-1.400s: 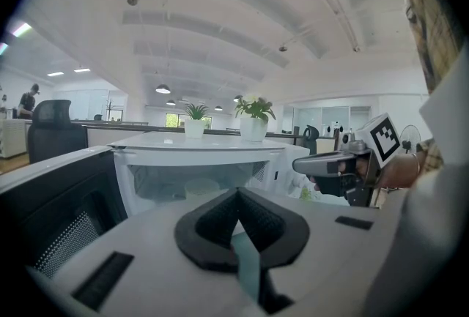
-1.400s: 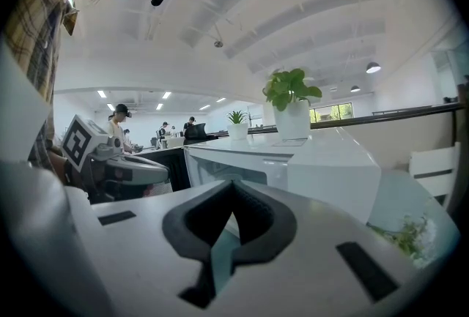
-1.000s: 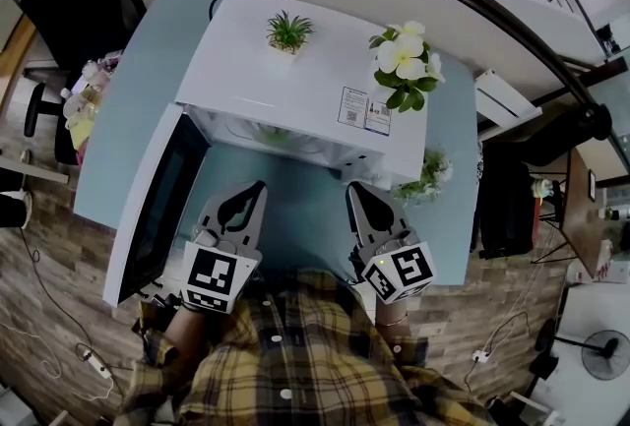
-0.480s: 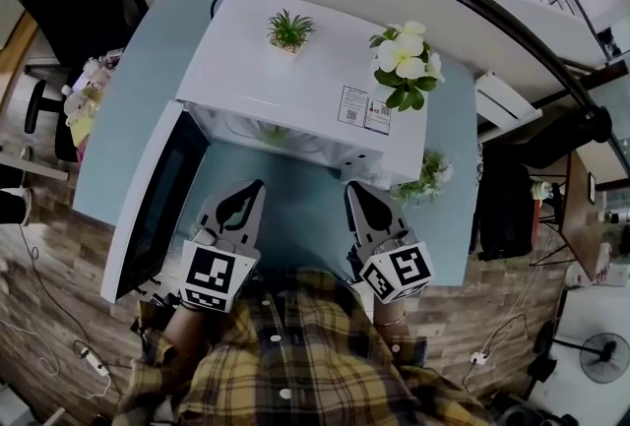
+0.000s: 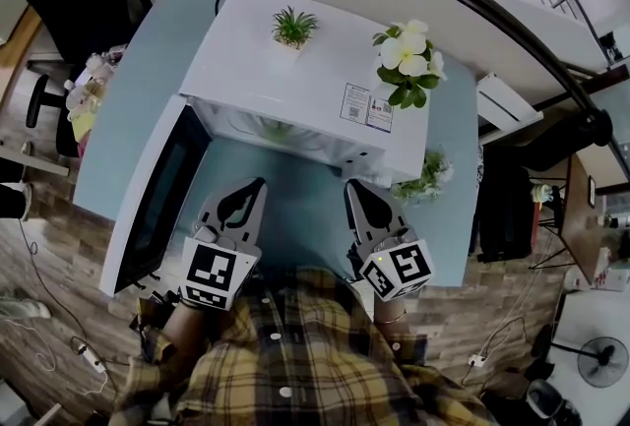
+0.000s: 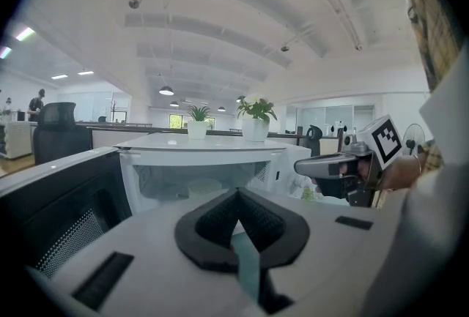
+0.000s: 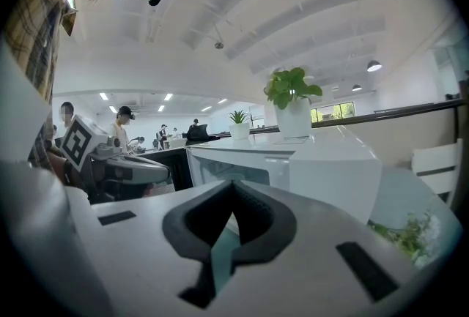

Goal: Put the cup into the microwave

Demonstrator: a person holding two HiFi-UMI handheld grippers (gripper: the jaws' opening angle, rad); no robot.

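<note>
Nearest the front edge of the surface [image 5: 285, 208], the left tool [image 5: 258, 186] and the right tool [image 5: 350, 186] hang side by side. Each has its jaws pressed together on nothing, and both point at the microwave [image 5: 295, 80] ahead.

The door [image 5: 157, 198] stands swung out toward the surface's left edge, just beside the left tool and well apart from the right one. Beyond the tips the cavity lies open. A pale round shape on its floor is probably the cup [image 6: 204, 188]; through the glare (and the wide lens) its outline is faint.

It sits straight ahead of the left tool, a little left of the right tool's line. If that is the cup, what remains is the door, and the left tool is the nearer.

Farthest back, two potted plants [image 5: 292, 26] stand on the microwave's top.
</note>
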